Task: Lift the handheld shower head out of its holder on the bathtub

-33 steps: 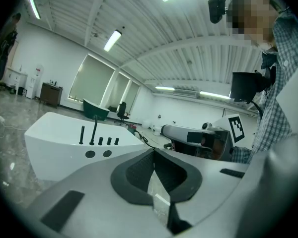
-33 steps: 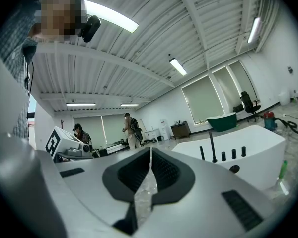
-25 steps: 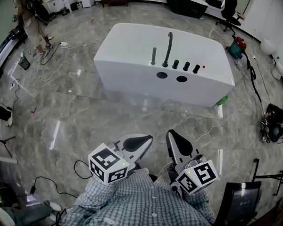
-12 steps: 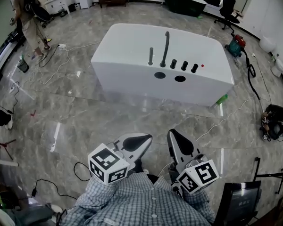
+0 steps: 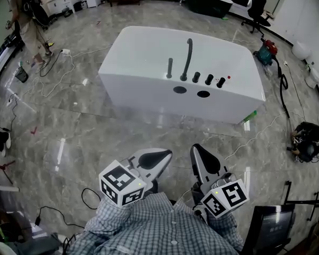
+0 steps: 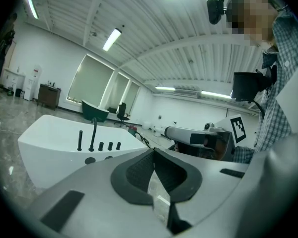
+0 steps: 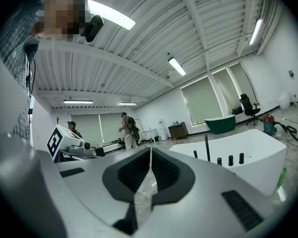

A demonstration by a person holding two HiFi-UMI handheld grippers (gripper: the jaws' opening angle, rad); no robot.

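Note:
The white bathtub [image 5: 149, 84] stands on the marble floor, well ahead of me. On its near rim a short black upright rod, the handheld shower head [image 5: 169, 68], sits in its holder beside a tall curved black spout [image 5: 187, 58] and three black knobs [image 5: 209, 79]. My left gripper [image 5: 162, 155] and right gripper [image 5: 196, 152] are held close to my body, both shut and empty, far short of the tub. The left gripper view shows the shower head [image 6: 80, 140] beyond the left gripper [image 6: 154, 155]. In the right gripper view the shower head [image 7: 194, 153] stands beyond the right gripper [image 7: 150, 155].
A person with a backpack [image 5: 24, 20] stands at the far left among floor cables [image 5: 58, 62]. A dark green tub [image 5: 204, 1], an office chair [image 5: 258, 12] and a red-and-teal vacuum [image 5: 268, 52] lie behind the white tub. A green bottle [image 5: 249, 116] lies at its right corner.
I have stepped forward, so the tub looks a little nearer and larger. Both grippers stay shut and in the same place in front of my body.

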